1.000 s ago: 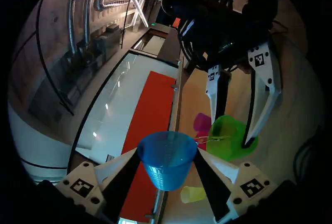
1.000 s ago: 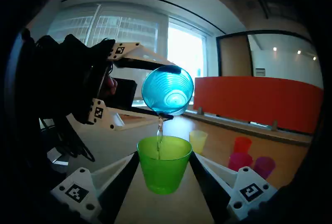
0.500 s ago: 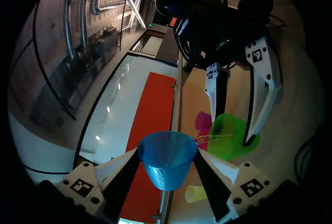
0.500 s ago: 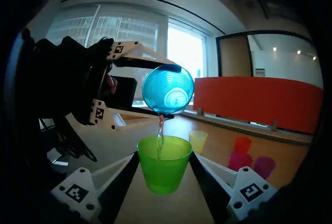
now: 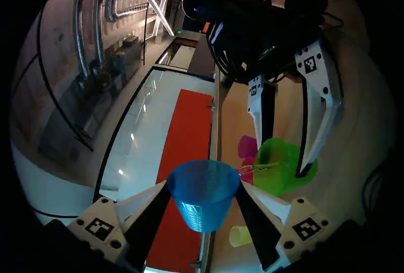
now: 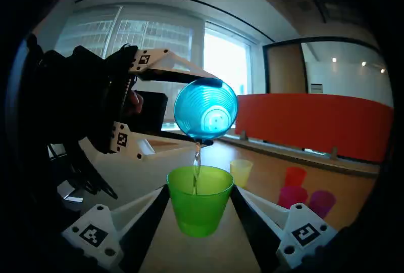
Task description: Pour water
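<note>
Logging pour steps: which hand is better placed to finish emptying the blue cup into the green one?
Left. The left gripper holds the blue cup tipped over the green cup, water streaming in; it likely need only tilt further. The right gripper holds the green cup upright.

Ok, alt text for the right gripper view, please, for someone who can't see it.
A tilted blue cup, clamped in the left hand-held gripper, pours a thin stream of water into an upright green cup held by the right hand-held gripper. A yellow cup stands on the wooden table behind.
</note>
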### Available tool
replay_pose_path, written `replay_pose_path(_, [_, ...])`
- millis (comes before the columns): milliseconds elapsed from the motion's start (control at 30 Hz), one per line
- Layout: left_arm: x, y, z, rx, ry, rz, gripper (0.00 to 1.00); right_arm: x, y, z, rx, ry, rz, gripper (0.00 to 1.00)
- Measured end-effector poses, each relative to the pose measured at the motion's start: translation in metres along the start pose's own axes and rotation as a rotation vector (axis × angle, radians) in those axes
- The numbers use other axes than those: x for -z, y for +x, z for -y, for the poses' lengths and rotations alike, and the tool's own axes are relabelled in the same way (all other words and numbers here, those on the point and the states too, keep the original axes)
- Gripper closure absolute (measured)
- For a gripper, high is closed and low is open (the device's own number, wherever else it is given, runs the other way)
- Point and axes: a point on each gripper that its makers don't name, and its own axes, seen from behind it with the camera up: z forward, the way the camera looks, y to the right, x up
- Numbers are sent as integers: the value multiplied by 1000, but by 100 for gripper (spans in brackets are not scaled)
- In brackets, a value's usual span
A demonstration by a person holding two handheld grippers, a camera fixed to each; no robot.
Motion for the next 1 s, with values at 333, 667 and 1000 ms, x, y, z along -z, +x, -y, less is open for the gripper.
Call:
replay_pose_path(333, [-2, 1, 2, -34, 0, -4, 13, 0, 1, -1, 1, -2, -3, 9])
replay_pose_path(667, [-3, 4, 5, -64, 0, -9, 13, -1, 1, -2, 1, -3, -6, 9])
replay_pose_path(1000, [-3, 6, 7, -101, 4, -11, 13, -1, 0, -2, 2, -3, -8, 9])
